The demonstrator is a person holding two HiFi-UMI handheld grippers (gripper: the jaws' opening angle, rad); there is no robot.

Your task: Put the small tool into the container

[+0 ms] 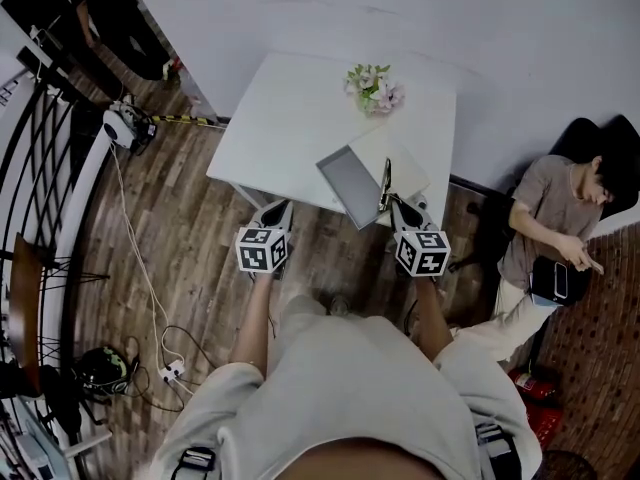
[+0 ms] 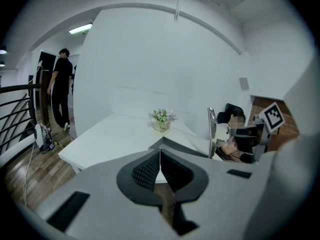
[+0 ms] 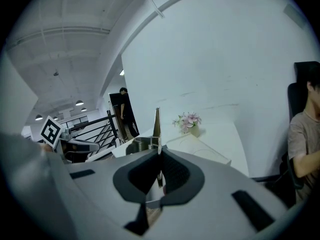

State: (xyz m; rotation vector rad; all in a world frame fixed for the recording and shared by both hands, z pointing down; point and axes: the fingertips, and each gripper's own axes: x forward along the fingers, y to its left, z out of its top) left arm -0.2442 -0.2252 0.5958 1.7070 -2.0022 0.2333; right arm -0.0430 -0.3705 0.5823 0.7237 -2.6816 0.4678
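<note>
A thin metal tool (image 1: 385,182) stands upright in my right gripper (image 1: 398,206), whose jaws are shut on its lower end. In the right gripper view the tool (image 3: 157,122) rises straight out of the closed pads of that gripper (image 3: 160,156). It hangs over the near right corner of the white table (image 1: 290,128), just beside the cream container (image 1: 400,160) with its grey lid (image 1: 350,184) swung open. My left gripper (image 1: 273,214) is shut and empty at the table's near edge, left of the container. In the left gripper view its pads (image 2: 160,156) meet, and the tool (image 2: 212,130) shows to the right.
A small pot of flowers (image 1: 373,88) stands at the table's far side. A person (image 1: 560,223) sits on the floor at the right by the wall. Another person (image 2: 61,91) stands far left near a black railing (image 1: 40,168). Cables (image 1: 150,298) lie on the wooden floor.
</note>
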